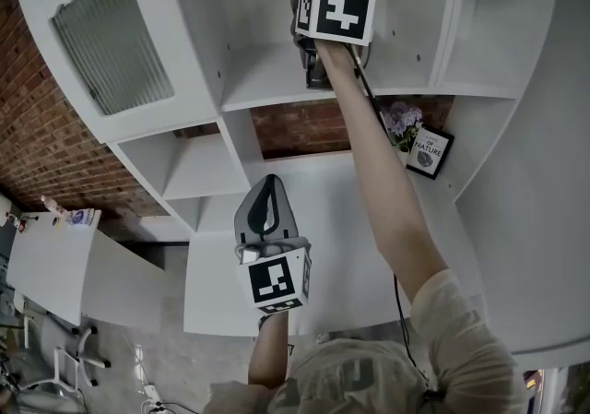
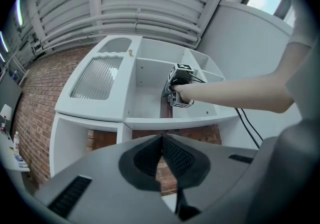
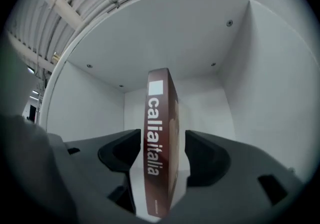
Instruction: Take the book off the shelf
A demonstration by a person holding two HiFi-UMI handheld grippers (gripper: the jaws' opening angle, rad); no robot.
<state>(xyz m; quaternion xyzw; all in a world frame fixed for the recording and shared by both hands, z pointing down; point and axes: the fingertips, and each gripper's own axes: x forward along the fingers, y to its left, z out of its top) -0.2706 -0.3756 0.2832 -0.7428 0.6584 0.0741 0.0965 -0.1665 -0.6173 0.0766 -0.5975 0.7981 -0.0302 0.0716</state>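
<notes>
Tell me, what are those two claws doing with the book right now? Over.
Right gripper open, jaws either side of the book, not yet clamped. Left gripper shut, empty, held low. Book upright on shelf, nothing seen blocking it.

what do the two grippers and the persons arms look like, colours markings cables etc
Both are grey plastic with dark, cross-hatched pads inside the jaws. The left gripper and the right gripper each carry a white cube printed with black square markers. A thin black cable trails from the right one along the arm. The person wears a pale short sleeve.
</notes>
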